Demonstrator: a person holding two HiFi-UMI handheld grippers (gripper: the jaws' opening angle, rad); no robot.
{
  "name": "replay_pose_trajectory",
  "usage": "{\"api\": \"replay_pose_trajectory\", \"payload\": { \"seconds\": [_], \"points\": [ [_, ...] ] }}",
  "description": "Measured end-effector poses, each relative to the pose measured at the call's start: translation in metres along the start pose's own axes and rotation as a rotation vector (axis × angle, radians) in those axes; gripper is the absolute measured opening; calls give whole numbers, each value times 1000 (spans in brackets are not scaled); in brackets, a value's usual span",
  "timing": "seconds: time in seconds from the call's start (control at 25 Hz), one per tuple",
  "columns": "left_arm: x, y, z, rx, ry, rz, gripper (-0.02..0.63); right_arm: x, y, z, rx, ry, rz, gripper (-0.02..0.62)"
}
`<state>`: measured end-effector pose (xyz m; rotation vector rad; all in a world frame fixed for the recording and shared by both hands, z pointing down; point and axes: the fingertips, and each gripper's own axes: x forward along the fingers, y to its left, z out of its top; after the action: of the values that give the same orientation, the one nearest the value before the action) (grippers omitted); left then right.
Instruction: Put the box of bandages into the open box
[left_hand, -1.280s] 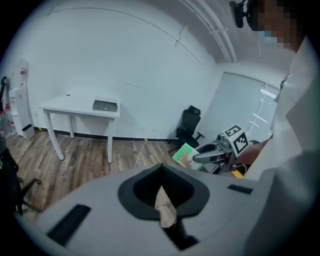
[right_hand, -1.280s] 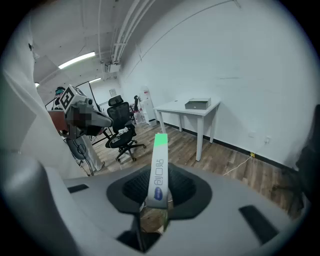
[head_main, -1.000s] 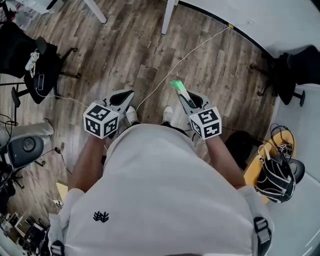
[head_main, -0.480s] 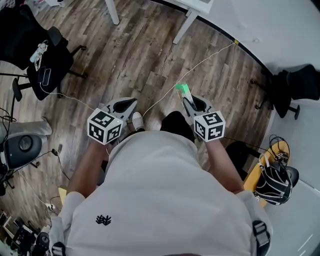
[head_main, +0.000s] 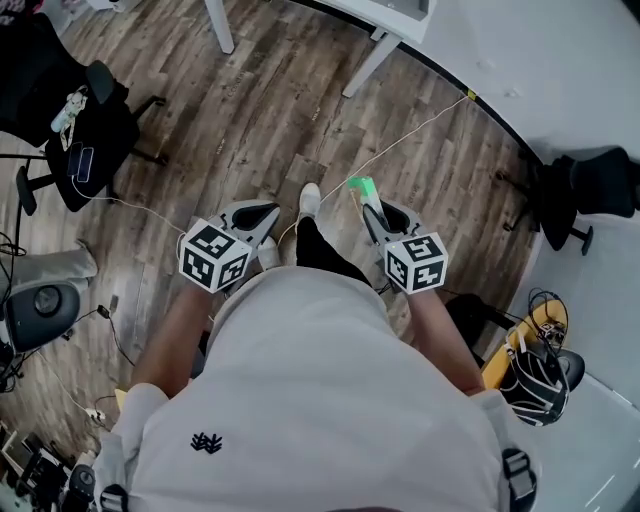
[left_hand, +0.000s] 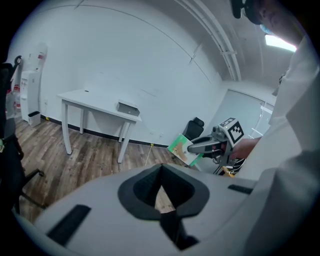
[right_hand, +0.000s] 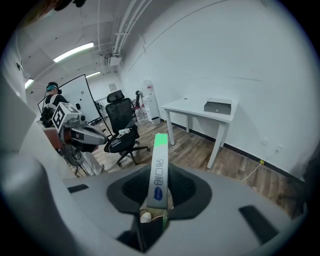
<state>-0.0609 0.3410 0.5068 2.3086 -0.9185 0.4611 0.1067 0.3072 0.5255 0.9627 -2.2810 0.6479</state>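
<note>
Fingers of the right gripper (head_main: 372, 208) are clamped on the box of bandages (right_hand: 159, 167), whose green end juts forward. Left gripper (head_main: 264, 213) fingers meet, with nothing between them. Both grippers are held level at waist height, side by side, pointing ahead over the wooden floor (head_main: 250, 110). The left gripper view shows the box's broad face; the right gripper view shows only its narrow edge. A white desk (right_hand: 197, 107) carries a grey box (right_hand: 218, 106) (open or not, cannot be told). The head view cuts the desk off at its top edge.
</note>
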Motion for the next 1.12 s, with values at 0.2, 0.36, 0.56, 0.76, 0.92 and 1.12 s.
{"api": "replay_pose_trajectory", "payload": {
  "seconds": [0.2,0.36,0.56,0.76,0.92,1.12],
  "points": [
    [24,26,41,9,15,21,6,33,-33,37,-8,-16,38,89],
    [51,44,80,29,18,47,6,49,-70,65,-1,-34,49,89],
    [84,57,118,32,13,74,6,61,-115,82,23,-46,66,89],
    [107,63,142,23,11,82,6,73,-145,91,49,-40,74,89],
    [121,73,159,34,10,64,6,86,-159,104,58,-42,66,89],
    [136,103,182,52,12,34,6,105,-175,127,87,-41,34,89]
  ]
}}
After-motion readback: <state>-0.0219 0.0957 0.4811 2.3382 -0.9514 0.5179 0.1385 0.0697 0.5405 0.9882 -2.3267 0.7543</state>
